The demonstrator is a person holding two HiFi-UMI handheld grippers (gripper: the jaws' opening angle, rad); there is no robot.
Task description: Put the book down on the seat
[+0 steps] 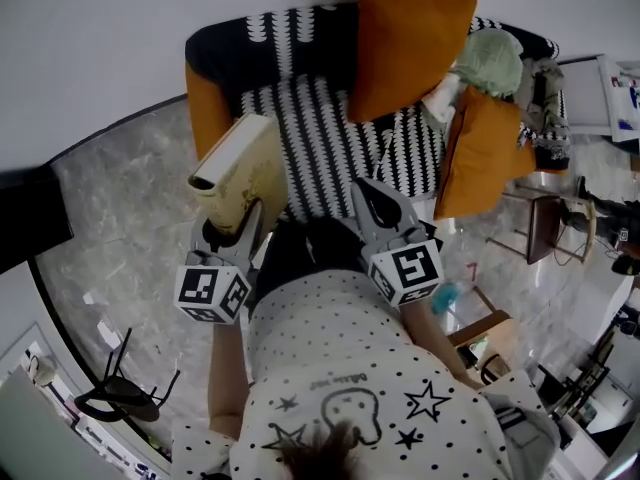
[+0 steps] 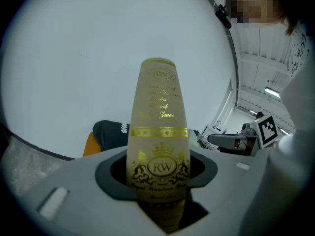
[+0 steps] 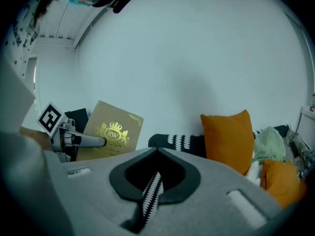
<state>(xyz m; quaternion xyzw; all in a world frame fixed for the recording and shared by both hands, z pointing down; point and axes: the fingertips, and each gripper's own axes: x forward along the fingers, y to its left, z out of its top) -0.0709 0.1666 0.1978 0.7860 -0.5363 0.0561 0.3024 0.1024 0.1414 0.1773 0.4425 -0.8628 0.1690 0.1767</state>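
Holding entry: book (image 1: 238, 166), cream with gilt lettering, clenched at its lower end in the left gripper (image 1: 243, 220). It stood upright in the air near the armchair's left side, not yet on the seat (image 1: 320, 133).

Right gripper (image 1: 368, 196): jaws drawn together, nothing between them, poised over the seat's front.

Handling, as judged: carry the book over the bare striped patch, clear of the orange cushions (image 1: 410, 48). Tip it flat, and loosen only once the seat took its weight.
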